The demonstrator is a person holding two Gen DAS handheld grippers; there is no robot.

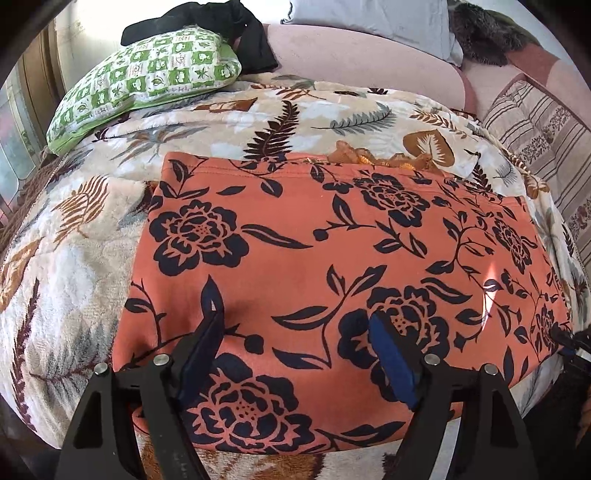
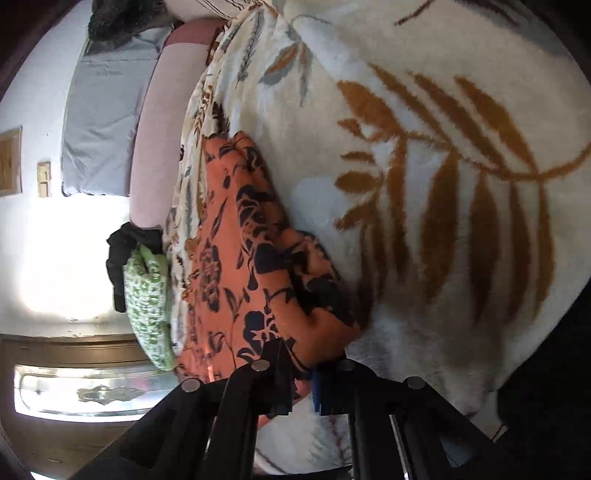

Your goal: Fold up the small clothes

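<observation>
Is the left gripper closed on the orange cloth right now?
No, the left gripper hangs open above the flat orange cloth, fingers spread wide apart.

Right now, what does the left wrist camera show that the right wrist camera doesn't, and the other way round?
Only the left wrist view shows the orange floral garment spread flat in full, with the left gripper open above it, and a striped cushion at the far right.

Only the right wrist view shows the right gripper shut on the garment's edge, plus a wooden dresser by the wall.

Both show the leaf-print blanket, the green checked pillow with the black cloth beside it, and the grey pillow.
</observation>
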